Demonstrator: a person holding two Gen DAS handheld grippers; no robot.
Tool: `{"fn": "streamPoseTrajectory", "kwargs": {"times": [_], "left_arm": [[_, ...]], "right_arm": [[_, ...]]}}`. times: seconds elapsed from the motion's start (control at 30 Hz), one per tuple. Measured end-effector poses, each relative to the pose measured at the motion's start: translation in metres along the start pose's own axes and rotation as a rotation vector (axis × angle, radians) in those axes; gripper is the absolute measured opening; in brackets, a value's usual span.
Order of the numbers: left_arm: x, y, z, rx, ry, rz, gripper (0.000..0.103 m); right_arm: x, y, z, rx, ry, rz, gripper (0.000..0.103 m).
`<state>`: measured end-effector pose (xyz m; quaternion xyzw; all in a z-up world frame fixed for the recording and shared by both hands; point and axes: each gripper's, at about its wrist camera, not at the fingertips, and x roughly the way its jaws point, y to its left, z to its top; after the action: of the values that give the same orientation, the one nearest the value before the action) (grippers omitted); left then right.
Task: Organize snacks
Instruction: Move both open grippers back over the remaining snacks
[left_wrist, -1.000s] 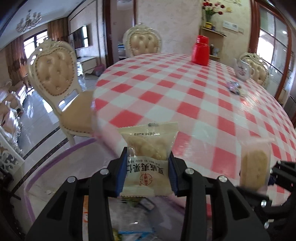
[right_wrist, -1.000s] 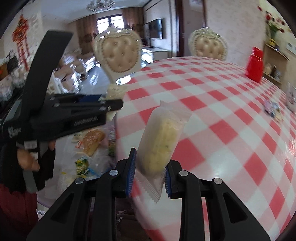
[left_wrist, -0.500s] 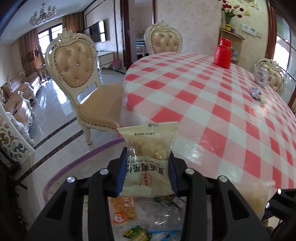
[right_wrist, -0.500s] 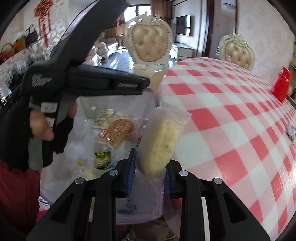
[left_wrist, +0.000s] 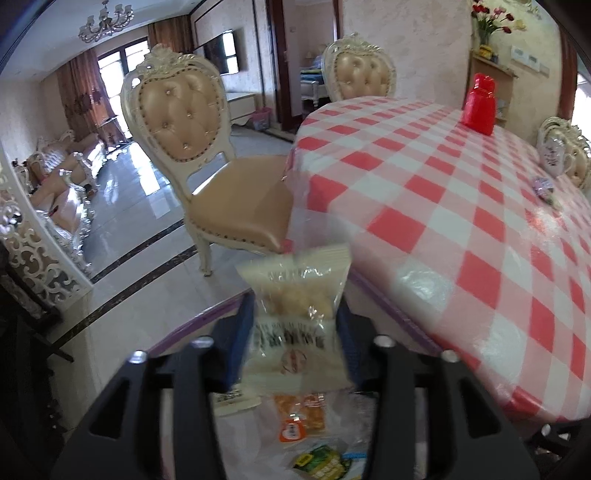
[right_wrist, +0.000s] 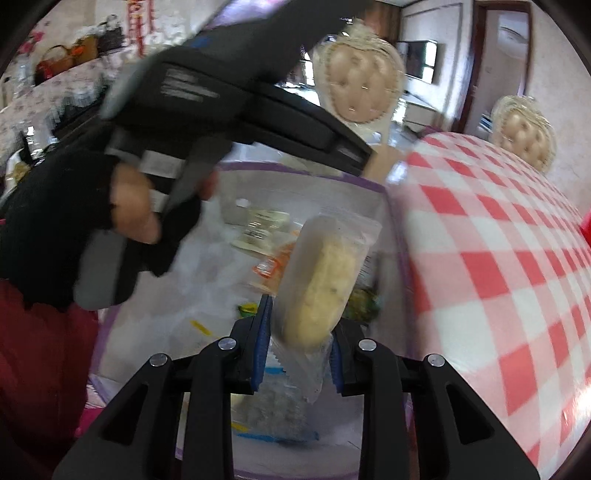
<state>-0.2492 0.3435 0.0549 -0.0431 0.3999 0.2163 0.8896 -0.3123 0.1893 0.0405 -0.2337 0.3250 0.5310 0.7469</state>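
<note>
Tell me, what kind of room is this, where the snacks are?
Most likely a home dining room. A round table with a red-and-white checked cloth has tufted dining chairs around it, a white teapot stands on it, and a chandelier hangs in the lounge beyond.

A red-checked table (left_wrist: 461, 206) carries a red container (left_wrist: 479, 103) and a teapot (left_wrist: 552, 155).
</note>
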Motion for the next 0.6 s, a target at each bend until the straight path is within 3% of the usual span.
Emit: {"fn": "streamPoseTrajectory", "kwargs": {"times": [0.03, 0.07, 0.1, 0.3, 0.43, 0.6], "left_arm": [[-0.001, 0.002, 0.001, -0.014, -0.016, 0.033, 0.083], [-0.004, 0.004, 0.001, -0.026, -0.033, 0.057, 0.089], [-0.006, 0.006, 0.002, -0.035, -0.043, 0.069, 0.089], [-0.021, -0.015, 0.014, -0.081, -0.090, 0.041, 0.099], [-0.033, -0.071, 0.036, -0.034, -0.113, -0.110, 0.101], [-0.021, -0.189, 0.082, 0.054, -0.055, -0.347, 0.101]], "right_arm": [[-0.005, 0.000, 0.000, -0.004, -0.020, -0.007, 0.047], [-0.011, -0.003, 0.000, -0.003, -0.046, -0.024, 0.061], [-0.017, -0.008, -0.001, 0.004, -0.066, -0.044, 0.066], [-0.075, -0.104, -0.026, 0.255, -0.176, -0.195, 0.070], [-0.110, -0.186, -0.060, 0.452, -0.209, -0.340, 0.073], [-0.149, -0.297, -0.118, 0.740, -0.232, -0.468, 0.079]]}}
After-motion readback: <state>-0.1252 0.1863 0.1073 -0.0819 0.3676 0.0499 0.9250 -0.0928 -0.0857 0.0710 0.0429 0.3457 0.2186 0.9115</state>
